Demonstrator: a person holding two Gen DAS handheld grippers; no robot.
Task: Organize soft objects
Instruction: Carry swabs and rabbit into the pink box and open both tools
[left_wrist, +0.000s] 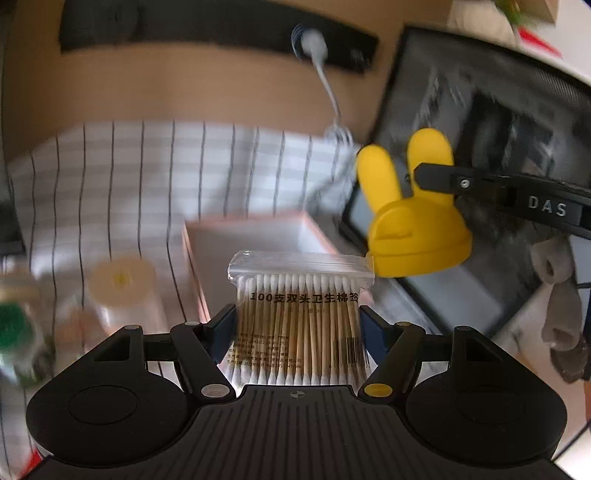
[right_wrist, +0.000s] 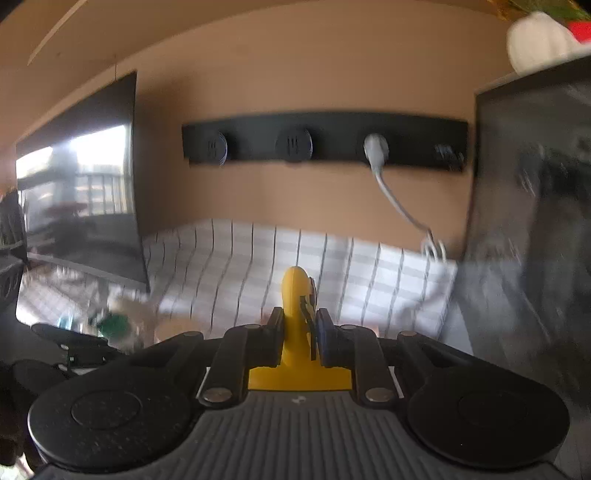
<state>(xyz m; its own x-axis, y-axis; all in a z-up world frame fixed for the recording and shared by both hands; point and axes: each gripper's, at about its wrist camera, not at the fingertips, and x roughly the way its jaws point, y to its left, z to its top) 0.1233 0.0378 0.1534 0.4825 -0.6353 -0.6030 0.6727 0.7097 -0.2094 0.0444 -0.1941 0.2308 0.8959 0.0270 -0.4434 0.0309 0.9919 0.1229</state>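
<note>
Your left gripper (left_wrist: 298, 325) pinches the clear cotton-swab bag (left_wrist: 301, 317) just short of the pink-rimmed box (left_wrist: 255, 236), while your right gripper (right_wrist: 300, 334) clamps the yellow rabbit-eared clip (left_wrist: 413, 218) beside it.

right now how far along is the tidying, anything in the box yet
Nothing looks put away yet: the visible part of the pink box on the checked cloth shows bare. In hand: the left gripper holds the cotton swab bag and the right gripper holds the yellow bunny clip, both near the box. Left: placing both, plus possibly the blurred items on the cloth.
</note>
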